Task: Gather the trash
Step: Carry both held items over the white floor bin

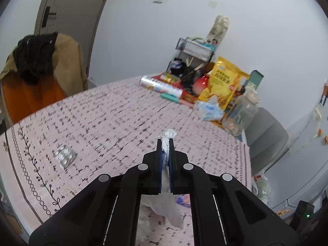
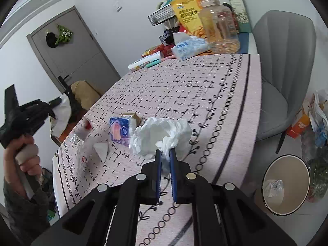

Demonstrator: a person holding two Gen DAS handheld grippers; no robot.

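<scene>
Tissue (image 1: 168,138) sat clamped in the left gripper (image 1: 165,143) above the table (image 1: 102,112), while the right gripper (image 2: 165,153) pinched a crumpled white bag (image 2: 162,135) near the bin (image 2: 286,183).

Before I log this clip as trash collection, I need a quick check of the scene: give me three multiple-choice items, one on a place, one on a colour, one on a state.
1. Where is the waste bin?
A. On the table
B. On the floor beside the table
C. On the grey chair

2. What colour is the big snack bag at the far end of the table?
A. Yellow
B. Green
C. Black

3. What is the right gripper doing?
A. Open above the table
B. Shut on nothing
C. Shut on a crumpled white tissue

Answers:
1 B: the right wrist view shows the bin low on the floor past the table's edge, near the grey chair.
2 A: both views show a yellow bag.
3 C: white paper sits pinched between its blue pads.
</scene>
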